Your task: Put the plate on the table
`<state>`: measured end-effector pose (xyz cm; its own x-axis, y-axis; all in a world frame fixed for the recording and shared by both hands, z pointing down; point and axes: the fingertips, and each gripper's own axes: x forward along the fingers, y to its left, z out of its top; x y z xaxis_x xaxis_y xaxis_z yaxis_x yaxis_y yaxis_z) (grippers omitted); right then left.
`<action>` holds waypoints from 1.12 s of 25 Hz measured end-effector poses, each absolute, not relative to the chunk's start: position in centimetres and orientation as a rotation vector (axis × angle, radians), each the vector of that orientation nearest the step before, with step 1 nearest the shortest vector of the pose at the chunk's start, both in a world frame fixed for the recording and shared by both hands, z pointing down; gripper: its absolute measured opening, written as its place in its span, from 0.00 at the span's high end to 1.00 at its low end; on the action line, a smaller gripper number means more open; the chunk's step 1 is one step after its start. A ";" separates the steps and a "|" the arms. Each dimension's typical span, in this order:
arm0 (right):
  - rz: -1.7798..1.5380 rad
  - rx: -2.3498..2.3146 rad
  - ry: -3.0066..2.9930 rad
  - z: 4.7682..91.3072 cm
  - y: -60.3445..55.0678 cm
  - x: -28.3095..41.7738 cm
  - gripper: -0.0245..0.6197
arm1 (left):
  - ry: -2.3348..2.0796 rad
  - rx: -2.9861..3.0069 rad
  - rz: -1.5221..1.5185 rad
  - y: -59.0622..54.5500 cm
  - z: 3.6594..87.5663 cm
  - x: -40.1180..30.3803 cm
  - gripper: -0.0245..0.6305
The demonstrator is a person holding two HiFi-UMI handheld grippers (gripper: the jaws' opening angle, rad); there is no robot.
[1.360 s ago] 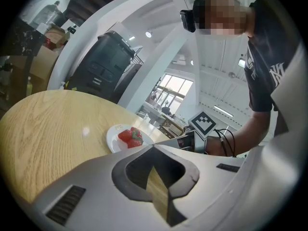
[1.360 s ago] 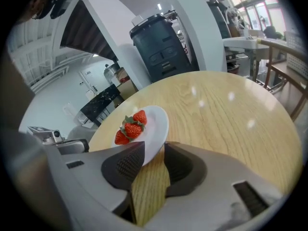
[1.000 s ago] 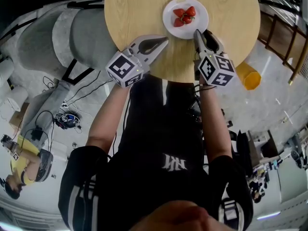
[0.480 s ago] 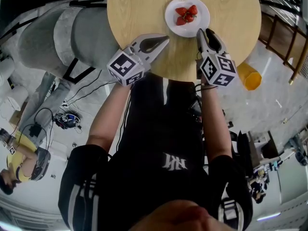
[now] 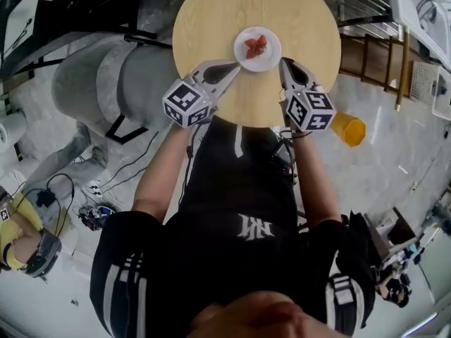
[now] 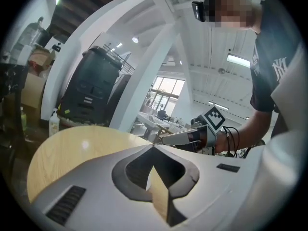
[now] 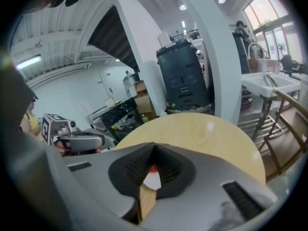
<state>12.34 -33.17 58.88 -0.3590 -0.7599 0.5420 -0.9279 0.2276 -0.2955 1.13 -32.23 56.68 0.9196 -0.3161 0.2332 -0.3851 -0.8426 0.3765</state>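
A white plate (image 5: 244, 55) with strawberries (image 5: 255, 45) rests on the round wooden table (image 5: 211, 20). My left gripper (image 5: 237, 65) is shut, its tips just left of the plate's near rim. My right gripper (image 5: 281, 60) hovers beside the plate's right rim. Its jaws have just been closing and are now shut with nothing between them. In the right gripper view the tips (image 7: 155, 145) meet, and a sliver of plate (image 7: 153, 180) and strawberry (image 7: 153, 168) shows behind them. The left gripper view shows its tips (image 6: 153, 146) meeting over bare tabletop (image 6: 72, 148).
A grey concrete cylinder (image 5: 106, 69) stands left of the table. A yellow cup (image 5: 349, 129) sits on the floor to the right, near a wooden frame (image 5: 373, 55). Cables and a crouching person (image 5: 28, 238) are at the lower left.
The view has pulled back and the table looks smaller. Both grippers have risen and now flank the plate, which stays on the table. The right jaws have gone from open to shut.
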 end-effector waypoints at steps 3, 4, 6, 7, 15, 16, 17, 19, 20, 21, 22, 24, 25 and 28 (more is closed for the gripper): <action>0.735 1.522 -2.342 53.4 -31.8 11.3 0.96 | -0.502 2.686 0.198 -31.2 53.3 1.0 0.95; 0.712 1.500 -2.373 51.8 -30.6 10.9 0.96 | -0.493 2.681 0.201 -30.1 52.5 0.9 0.95; 0.683 1.476 -2.427 48.5 -28.5 10.4 0.96 | -0.492 2.676 0.190 -28.7 50.6 0.6 0.95; 0.670 1.478 -2.452 46.9 -28.2 10.5 0.96 | -0.498 2.685 0.164 -28.9 49.5 0.7 0.95; 0.578 1.351 -2.846 37.6 -25.0 10.5 0.96 | -0.336 2.851 0.052 -25.9 40.3 3.3 0.95; 0.575 1.287 -2.914 36.5 -24.0 10.3 0.96 | -0.325 2.862 0.046 -24.9 39.4 3.6 0.95; 0.575 1.228 -2.969 35.6 -22.9 10.2 0.96 | -0.320 2.873 0.044 -23.9 38.7 3.9 0.95; 0.566 1.174 -3.031 34.7 -20.6 10.8 0.96 | -0.326 2.898 0.048 -21.8 37.6 4.3 0.95; 0.552 1.168 -3.042 34.6 -19.5 11.4 0.96 | -0.335 2.908 0.054 -20.7 37.1 4.4 0.95; 0.537 1.162 -3.046 34.8 -18.3 11.9 0.96 | -0.347 2.913 0.056 -19.6 36.8 4.5 0.95; 0.529 1.154 -3.046 35.1 -17.0 12.3 0.96 | -0.362 2.908 0.050 -18.6 36.5 4.4 0.95; 0.540 1.128 -3.034 36.0 -14.2 12.7 0.96 | -0.385 2.871 0.014 -16.4 36.1 4.3 0.95; 0.556 1.111 -3.027 36.6 -12.8 12.7 0.96 | -0.389 2.845 -0.003 -15.2 36.1 4.3 0.95; 0.613 1.039 -3.015 38.5 -8.4 13.0 0.96 | -0.398 2.797 0.008 -11.2 37.0 4.9 0.95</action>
<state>12.97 -8.41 38.47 -0.7902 -0.6125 0.0225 -0.5726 0.7246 -0.3835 4.93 -11.22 37.01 0.9612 -0.2714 0.0491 -0.2730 -0.9116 0.3073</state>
